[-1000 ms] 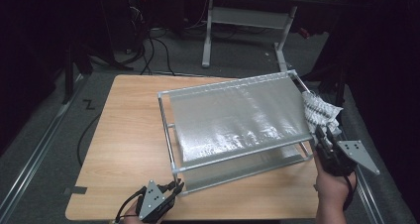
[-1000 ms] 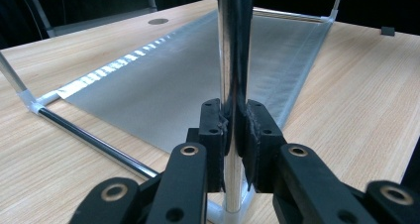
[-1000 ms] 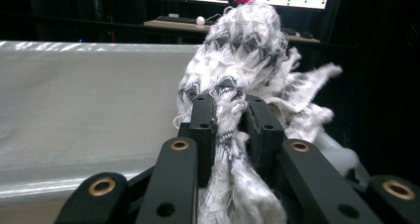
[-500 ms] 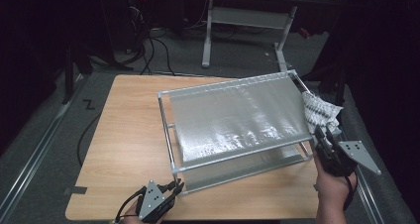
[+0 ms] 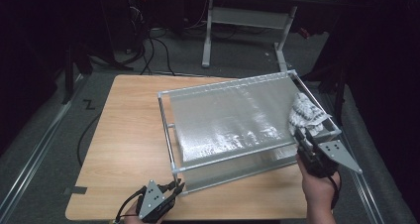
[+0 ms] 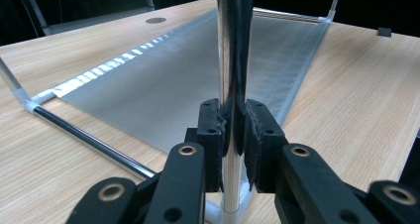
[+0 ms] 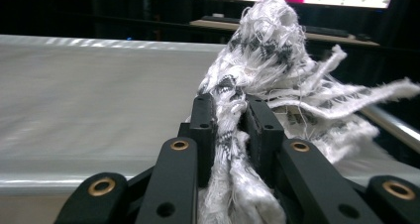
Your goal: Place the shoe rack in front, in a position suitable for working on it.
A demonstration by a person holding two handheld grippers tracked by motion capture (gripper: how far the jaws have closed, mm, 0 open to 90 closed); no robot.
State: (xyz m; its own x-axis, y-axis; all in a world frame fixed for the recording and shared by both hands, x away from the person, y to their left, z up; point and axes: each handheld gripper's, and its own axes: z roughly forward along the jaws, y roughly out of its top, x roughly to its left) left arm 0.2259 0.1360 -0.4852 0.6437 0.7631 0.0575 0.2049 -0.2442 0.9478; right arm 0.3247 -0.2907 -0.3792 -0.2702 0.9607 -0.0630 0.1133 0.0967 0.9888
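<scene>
Cloth comes first among the changes: the frayed white-and-black woven rag [image 5: 306, 114] now lies a little farther in over the right end of the frosted translucent panel [image 5: 233, 122] than it did a second ago, and the right gripper [image 5: 303, 136] has shifted slightly with it. The silver metal-tube frame [image 5: 167, 135] that carries the panel sits where it was on the light wooden worktop [image 5: 129, 135], and the left gripper [image 5: 176, 187] has kept its place at the frame's near corner.

In the right gripper view the fingers [image 7: 205, 130] are closed tight on a bunched fold of the rag [image 7: 262, 70], whose loose threads spill up and to the right over the panel's surface [image 7: 89, 90].

In the left gripper view the fingers [image 6: 210, 135] are clamped on the upright chrome corner post [image 6: 229, 50] of the frame, just above its white plastic foot [image 6: 225, 215], with the panel [image 6: 188, 70] sloping away behind it.
</scene>
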